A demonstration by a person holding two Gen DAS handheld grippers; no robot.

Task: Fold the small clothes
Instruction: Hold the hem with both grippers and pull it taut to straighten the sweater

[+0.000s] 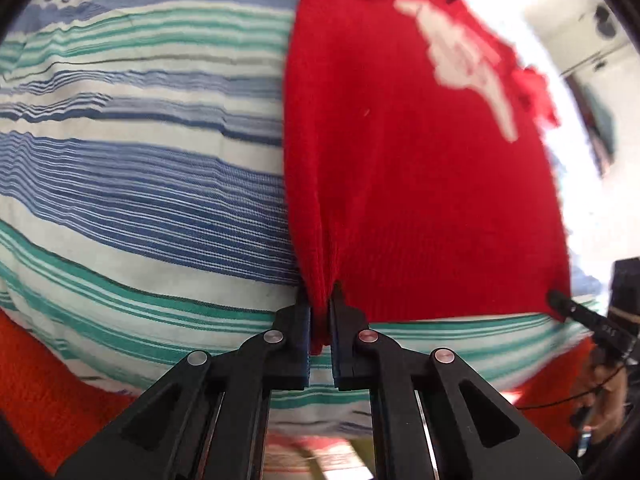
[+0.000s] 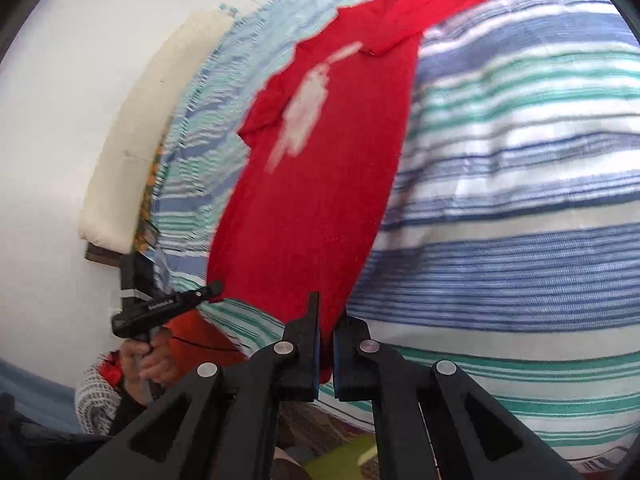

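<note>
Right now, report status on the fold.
Left gripper shut on shirt hem. Right gripper shut on hem too. Shirt flat on striped sheet. Nothing in the way.

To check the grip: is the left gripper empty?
No, the left gripper is shut on the red shirt's hem.

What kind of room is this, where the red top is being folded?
Probably a bedroom: the red top lies on a striped sheet spread over what looks like a bed, with a cream pillow or cushion against a plain white wall.
</note>
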